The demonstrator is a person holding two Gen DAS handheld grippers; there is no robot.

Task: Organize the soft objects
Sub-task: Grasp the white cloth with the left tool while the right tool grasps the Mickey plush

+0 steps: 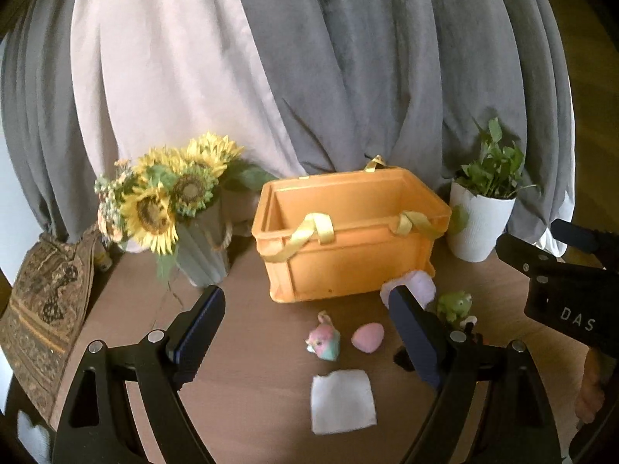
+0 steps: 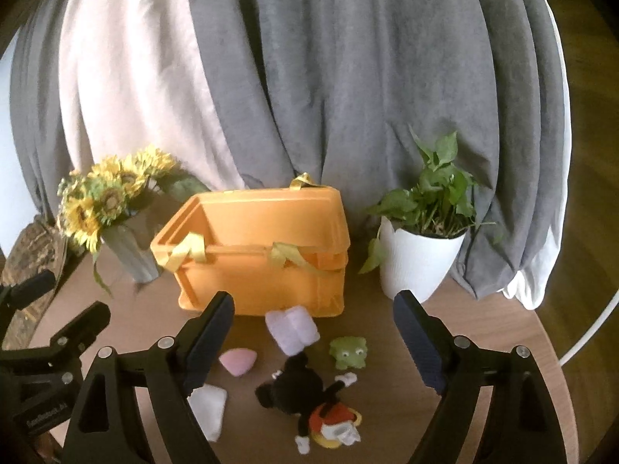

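Observation:
An empty orange bin (image 1: 348, 232) (image 2: 263, 255) with yellow ribbon handles stands on the round wooden table. In front of it lie soft objects: a pastel plush (image 1: 324, 342), a pink heart cushion (image 1: 368, 337) (image 2: 238, 361), a white square cloth (image 1: 342, 400) (image 2: 209, 406), a lilac sponge (image 1: 419, 284) (image 2: 292, 328), a green frog (image 1: 454, 305) (image 2: 348, 352) and a black mouse doll (image 2: 309, 398). My left gripper (image 1: 307, 332) is open and empty above the plush. My right gripper (image 2: 313, 340) is open and empty above the doll and sponge.
A sunflower bouquet in a grey vase (image 1: 174, 208) (image 2: 116, 208) stands left of the bin. A potted green plant in a white pot (image 1: 481, 216) (image 2: 421, 247) stands to its right. Grey and white curtains hang behind. A patterned cloth (image 1: 46, 309) lies at the far left.

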